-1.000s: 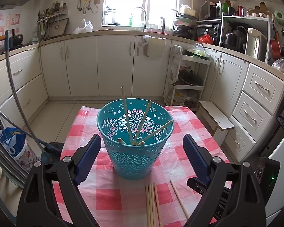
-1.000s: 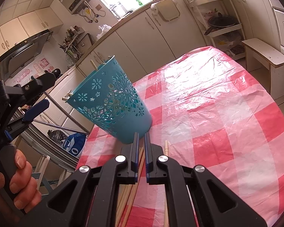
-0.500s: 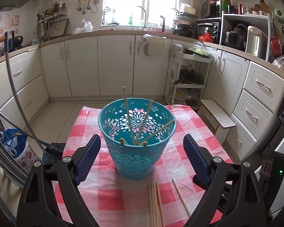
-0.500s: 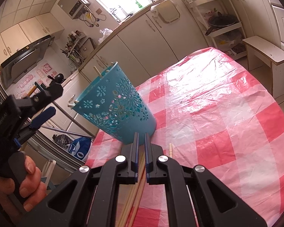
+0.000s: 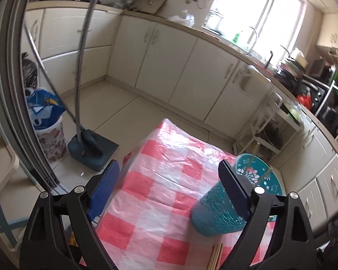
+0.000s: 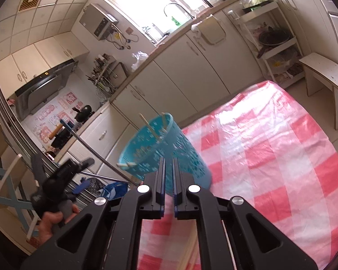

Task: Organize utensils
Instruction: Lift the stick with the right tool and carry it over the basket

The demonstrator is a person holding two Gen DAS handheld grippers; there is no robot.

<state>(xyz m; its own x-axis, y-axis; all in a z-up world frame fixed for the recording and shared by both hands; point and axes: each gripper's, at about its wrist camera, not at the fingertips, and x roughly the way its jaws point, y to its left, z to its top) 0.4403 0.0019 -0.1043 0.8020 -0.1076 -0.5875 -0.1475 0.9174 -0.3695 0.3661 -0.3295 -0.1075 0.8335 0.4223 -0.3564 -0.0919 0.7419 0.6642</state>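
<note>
The table [image 6: 293,148], under its red-and-white checked plastic cover, takes up most of the floor between the cream cupboards, and on it, toward the near left side, stands the teal cut-out bucket [image 6: 175,155], upright, with a few chopsticks [image 6: 149,124] already leaning inside, tips up against the rim. The left gripper [image 5: 169,189] hangs off to the side of the bucket with its blue pads spread wide and nothing between them; the bucket sits just past its right-hand pad. The right gripper [image 6: 167,175] is pinched closed just in front of the bucket; pale blurred streaks run below it, but I cannot tell whether it grips anything. The loose chopsticks [image 5: 216,255] lie flat on the cover just this side of the bucket, bundled side by side, long axis running roughly toward the bucket. I'd judge them light, stiff and thin, and likely to roll or skid on that slick plastic, so a pinch across the shaft near the middle looks safest, then tip one on end to drop it in.
</note>
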